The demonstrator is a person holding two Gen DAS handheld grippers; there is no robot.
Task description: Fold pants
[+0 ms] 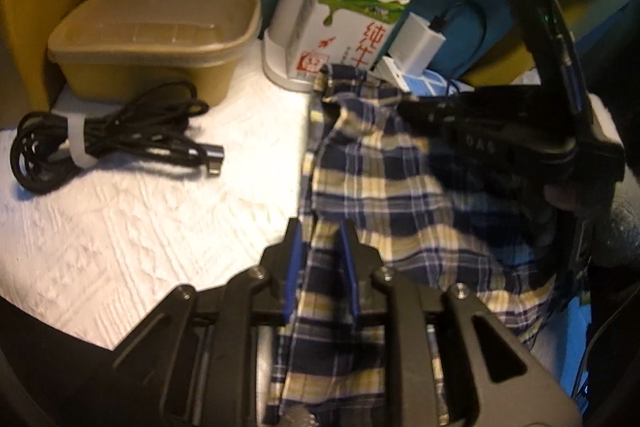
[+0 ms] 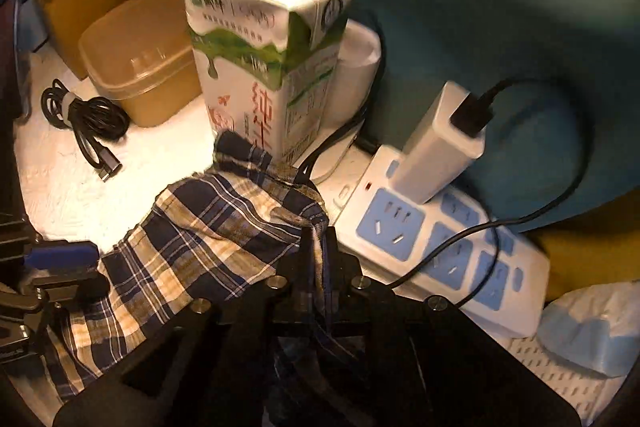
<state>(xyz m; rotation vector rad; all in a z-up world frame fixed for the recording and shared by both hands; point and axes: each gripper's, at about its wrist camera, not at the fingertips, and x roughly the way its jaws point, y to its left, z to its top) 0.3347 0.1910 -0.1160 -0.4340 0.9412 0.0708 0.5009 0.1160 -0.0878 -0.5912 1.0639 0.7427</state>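
Left gripper point(image 1: 318, 227) pinches a fold of the plaid pants point(image 1: 380, 187), blue pads narrow with cloth between them. Right gripper point(image 2: 316, 233) is clamped on a bunched edge of the pants point(image 2: 200, 227), jaws almost together around a thin strip of fabric. Pants lie crumpled on the white textured table cover point(image 1: 120, 227), one end reaching up against the milk carton point(image 2: 264, 67). Power strip point(image 2: 440, 255) with a white charger point(image 2: 436, 143) plugged in sits just right of the pants. Tan tub point(image 1: 152, 31) and coiled black cable point(image 1: 108, 139) sit to the left, apart from the cloth. Both views slightly blurred.
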